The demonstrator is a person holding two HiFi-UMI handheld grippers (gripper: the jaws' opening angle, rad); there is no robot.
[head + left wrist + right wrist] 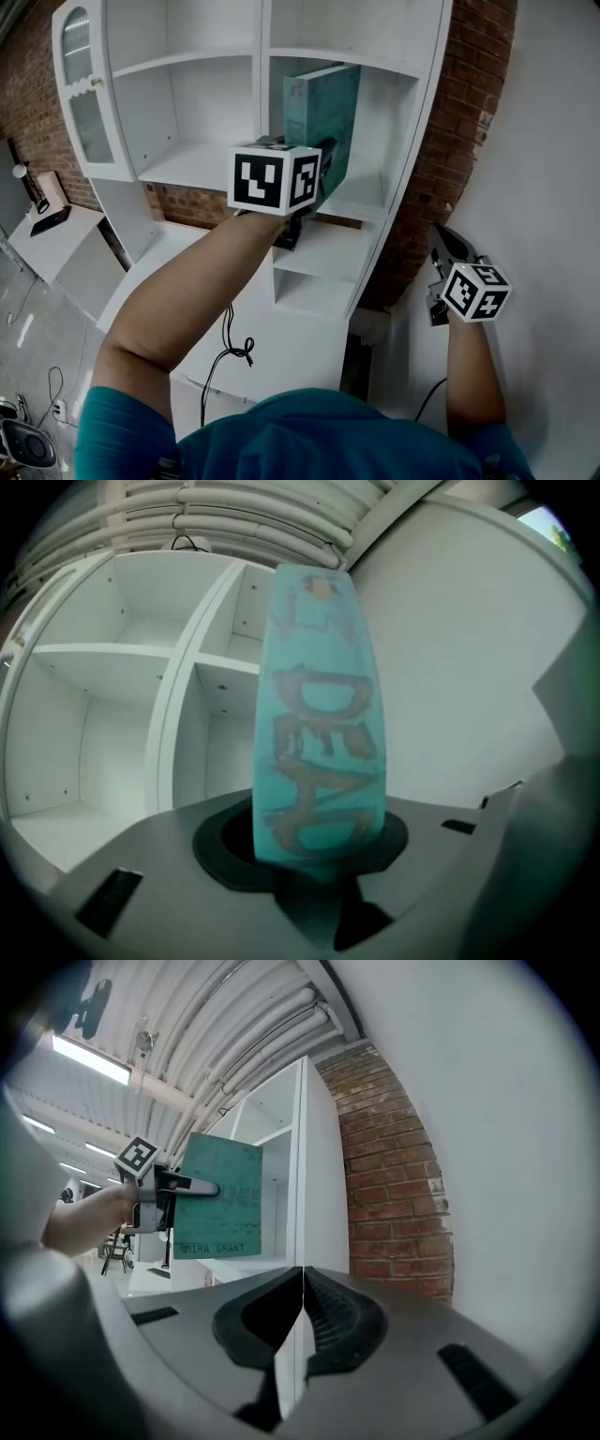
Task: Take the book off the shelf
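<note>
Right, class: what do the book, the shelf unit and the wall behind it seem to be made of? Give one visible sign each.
Book: probably paper with a matt teal card cover; printed lettering, thin flat edges.
Shelf unit: likely painted or laminated board; smooth white panels, small peg holes.
Wall: bare red brick; mortar joints show.

Head view: dim, evenly lit. Both gripper views: fisheye distortion, black vignette at corners. The book is blurred. A ceiling strip light glares at 10 o'clock.
</note>
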